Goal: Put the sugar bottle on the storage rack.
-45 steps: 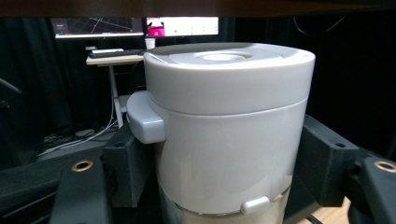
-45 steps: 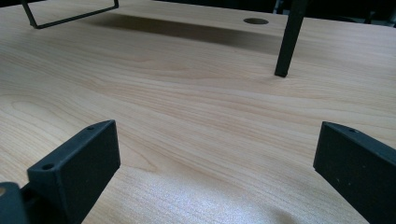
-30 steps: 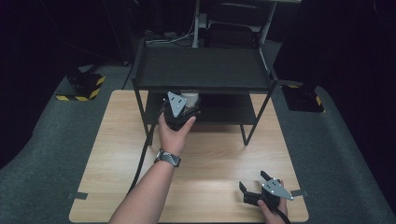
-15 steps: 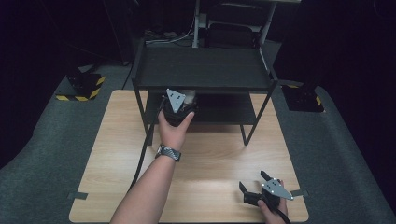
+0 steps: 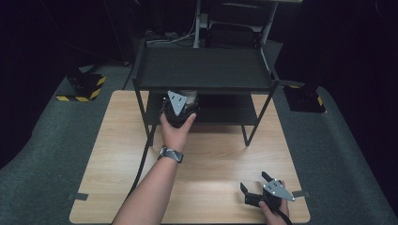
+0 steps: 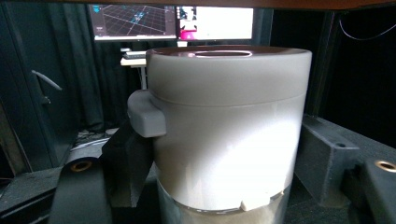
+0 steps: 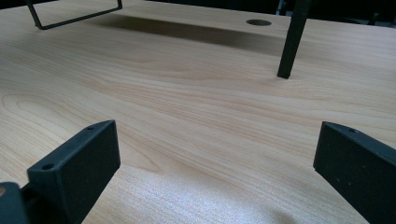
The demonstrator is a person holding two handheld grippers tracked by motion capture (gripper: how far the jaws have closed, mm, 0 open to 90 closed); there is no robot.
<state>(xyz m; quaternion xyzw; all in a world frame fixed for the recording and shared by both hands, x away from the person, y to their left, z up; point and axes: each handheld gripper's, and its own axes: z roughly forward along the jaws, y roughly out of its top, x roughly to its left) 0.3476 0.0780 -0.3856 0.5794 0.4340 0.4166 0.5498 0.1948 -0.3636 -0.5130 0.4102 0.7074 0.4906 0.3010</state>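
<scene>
Left gripper (image 5: pixel 184 104): clamped on the pale grey cylindrical lidded container with a side latch tab and metal base band (image 6: pixel 226 126). In the left gripper view the black jaws press on both flanks of the container, tab toward 9 o'clock, lid rim up, upright. Jaws are as closed as the container's width allows.

Location: in the high view the container (image 5: pixel 188 95) sits at the front edge of the lower shelf of the black two-tier metal shelf rack (image 5: pixel 206 70), about 12 o'clock from the person's left hand (image 5: pixel 176 131), which comes in from 6 o'clock. Cannot tell whether the base rests on the shelf or is held just above it.

Right gripper (image 5: pixel 258 185): jaws wide apart with bare wood between them. It rests low at 5 o'clock on the light wooden tabletop (image 5: pixel 216 154), well apart from the rack. In the right gripper view one black rack leg (image 7: pixel 292 42) stands at 1 o'clock, round cable hole in the tabletop (image 7: pixel 258 22) at 12 o'clock.
</scene>
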